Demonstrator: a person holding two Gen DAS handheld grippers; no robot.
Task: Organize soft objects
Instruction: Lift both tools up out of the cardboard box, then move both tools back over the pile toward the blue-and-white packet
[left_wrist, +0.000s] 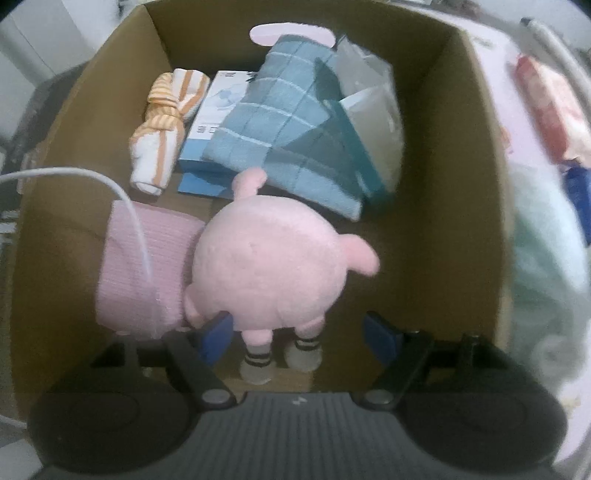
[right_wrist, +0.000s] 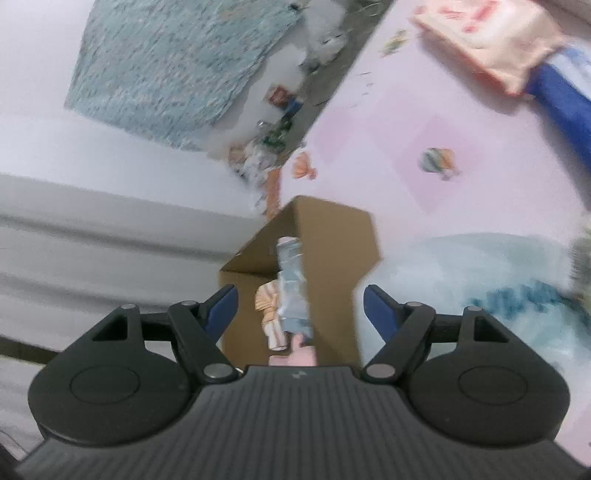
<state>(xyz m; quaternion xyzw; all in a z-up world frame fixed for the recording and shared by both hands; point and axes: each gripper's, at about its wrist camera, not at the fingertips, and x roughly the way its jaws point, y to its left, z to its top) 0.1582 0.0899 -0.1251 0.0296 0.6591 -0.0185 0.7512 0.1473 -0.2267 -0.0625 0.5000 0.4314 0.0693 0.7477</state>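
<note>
In the left wrist view my left gripper (left_wrist: 299, 334) is open above a cardboard box (left_wrist: 469, 184). A pink plush toy (left_wrist: 269, 262) with striped socks lies in the box between the blue fingertips (left_wrist: 218, 332), which do not pinch it. A pink folded cloth (left_wrist: 144, 266) lies left of it. A blue checked towel (left_wrist: 288, 140) and an orange-striped rolled cloth (left_wrist: 166, 129) lie farther in. My right gripper (right_wrist: 301, 306) is open and empty, held away from the box (right_wrist: 332, 236), which shows small ahead.
The box also holds a white-blue carton (left_wrist: 218, 118) and a translucent bag (left_wrist: 376, 110). A white cable (left_wrist: 110, 192) crosses the left side. Outside lie a pale green fluffy cloth (left_wrist: 543, 251), a red-patterned packet (right_wrist: 487, 33), a teal mat (right_wrist: 177, 62) and small clutter on the pink floor (right_wrist: 406, 110).
</note>
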